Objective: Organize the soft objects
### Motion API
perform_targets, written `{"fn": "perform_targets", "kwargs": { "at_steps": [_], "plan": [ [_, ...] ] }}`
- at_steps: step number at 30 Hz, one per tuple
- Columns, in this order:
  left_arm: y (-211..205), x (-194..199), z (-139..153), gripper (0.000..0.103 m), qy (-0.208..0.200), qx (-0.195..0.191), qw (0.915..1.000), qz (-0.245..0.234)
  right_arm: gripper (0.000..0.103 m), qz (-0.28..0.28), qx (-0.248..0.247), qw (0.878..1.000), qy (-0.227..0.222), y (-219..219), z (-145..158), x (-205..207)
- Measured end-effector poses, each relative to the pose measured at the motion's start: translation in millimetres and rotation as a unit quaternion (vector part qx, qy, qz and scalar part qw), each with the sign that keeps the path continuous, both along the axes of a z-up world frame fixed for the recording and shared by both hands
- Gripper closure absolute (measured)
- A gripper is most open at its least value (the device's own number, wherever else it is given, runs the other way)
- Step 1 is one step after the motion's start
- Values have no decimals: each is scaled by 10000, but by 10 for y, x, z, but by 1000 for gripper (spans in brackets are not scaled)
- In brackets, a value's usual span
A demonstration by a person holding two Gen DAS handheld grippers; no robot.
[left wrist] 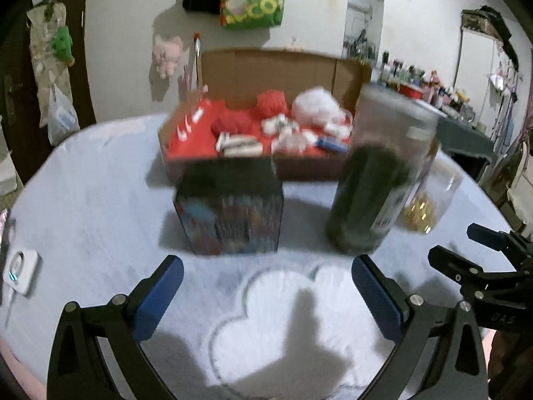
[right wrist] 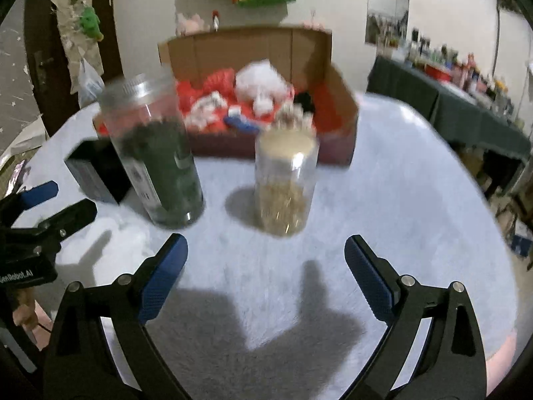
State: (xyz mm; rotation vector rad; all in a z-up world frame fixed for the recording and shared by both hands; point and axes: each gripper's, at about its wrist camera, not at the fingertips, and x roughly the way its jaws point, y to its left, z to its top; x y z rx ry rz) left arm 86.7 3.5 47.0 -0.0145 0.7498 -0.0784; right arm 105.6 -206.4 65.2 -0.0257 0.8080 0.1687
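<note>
A cardboard box (left wrist: pixel 346 73) at the back of the table holds red pom-poms (left wrist: pixel 271 101), a white fluffy ball (left wrist: pixel 316 103) and small wrapped items. It also shows in the right wrist view (right wrist: pixel 339 106). A tall clear jar of dark green stuff (left wrist: pixel 373 180) (right wrist: pixel 160 163) stands in front of it. A clear jar of gold bits (right wrist: pixel 286 180) (left wrist: pixel 429 196) stands to its right. A dark mesh box (left wrist: pixel 230 210) stands to its left. My left gripper (left wrist: pixel 266 296) is open and empty, short of the mesh box. My right gripper (right wrist: pixel 266 273) is open and empty, short of the gold jar.
The table has a pale blue fuzzy cover (left wrist: pixel 100 200) with a white cloud patch (left wrist: pixel 276 320). A white device (left wrist: pixel 20 270) lies at its left edge. A pink plush (left wrist: pixel 166 53) and bags hang on the wall. A cluttered side table (right wrist: pixel 466 100) stands right.
</note>
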Motion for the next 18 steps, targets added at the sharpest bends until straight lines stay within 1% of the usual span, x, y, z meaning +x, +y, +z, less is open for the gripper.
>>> {"fn": "perform_targets", "kwargs": {
  "at_steps": [3, 7, 12, 18],
  "plan": [
    [-20, 18, -150, 0, 234, 29, 9997, 27, 7, -70, 9, 9998, 165, -11, -160, 27],
    [-43, 51, -263, 0, 422, 111, 9990, 84, 6, -146, -97, 9995, 247, -25, -269, 56],
    [-97, 63, -306, 0, 467, 286, 9984, 123, 6, -194, -157, 9994, 227, -29, -292, 60],
    [-106, 73, -299, 0, 473, 267, 9984, 182, 6, -246, -195, 9993, 227, -33, -300, 65]
  ]
}}
